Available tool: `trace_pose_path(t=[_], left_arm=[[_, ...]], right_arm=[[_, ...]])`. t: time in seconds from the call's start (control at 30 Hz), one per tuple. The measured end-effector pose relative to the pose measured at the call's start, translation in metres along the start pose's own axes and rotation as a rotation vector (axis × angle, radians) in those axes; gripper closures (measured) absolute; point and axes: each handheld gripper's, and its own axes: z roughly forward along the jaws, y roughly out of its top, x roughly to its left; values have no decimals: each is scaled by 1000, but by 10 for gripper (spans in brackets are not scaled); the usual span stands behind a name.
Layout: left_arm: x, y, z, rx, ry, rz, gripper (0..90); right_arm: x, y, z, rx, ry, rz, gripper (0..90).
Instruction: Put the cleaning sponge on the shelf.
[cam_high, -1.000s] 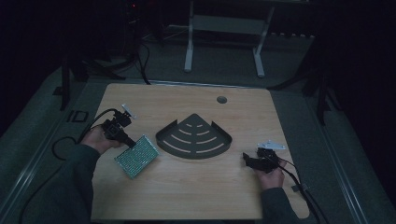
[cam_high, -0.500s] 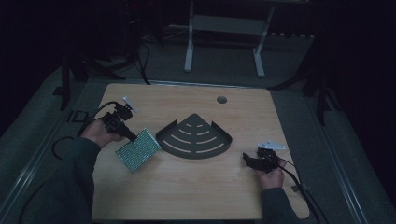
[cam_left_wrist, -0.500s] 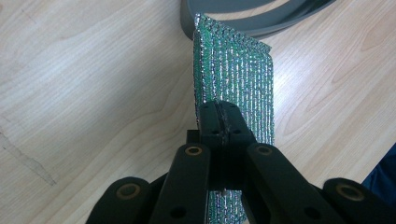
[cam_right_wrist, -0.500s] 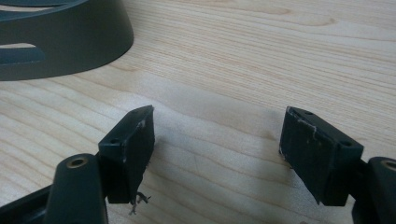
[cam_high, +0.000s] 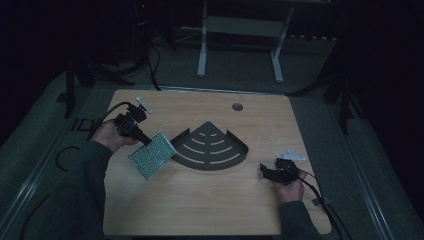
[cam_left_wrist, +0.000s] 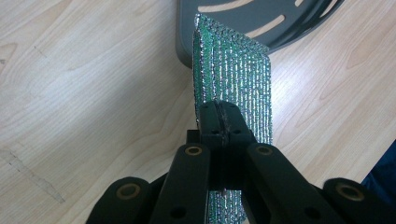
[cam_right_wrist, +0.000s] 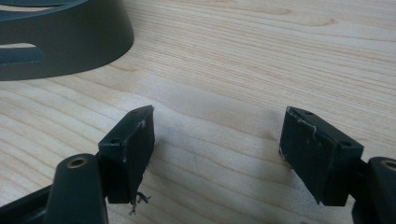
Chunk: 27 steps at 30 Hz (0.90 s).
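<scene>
A flat, glittery green mesh pad hangs tilted above the left part of the wooden table. My left gripper is shut on its upper edge. In the left gripper view the pad stands on edge between the pinched jaws of my left gripper, its far corner near the dark grey quarter-round slotted tray. That tray lies in the middle of the table. My right gripper rests low at the table's right, open and holding nothing; its view shows the right gripper over bare wood.
The tray's curved wall sits just ahead and left of my right gripper. A round cable hole is at the table's far side. Cables trail from both grippers. A metal stand's legs are on the floor beyond the table.
My left gripper has lifted the green pad off the table and carried it a little to the right, closer to the tray. The right gripper has stayed put.
</scene>
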Motion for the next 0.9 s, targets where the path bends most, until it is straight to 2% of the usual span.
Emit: trace_pose_path(t=[0.9], left_arm=[[-10,32,-3,-27,-3,29,900]], right_arm=[[0,0,0,1,3,-2,258]])
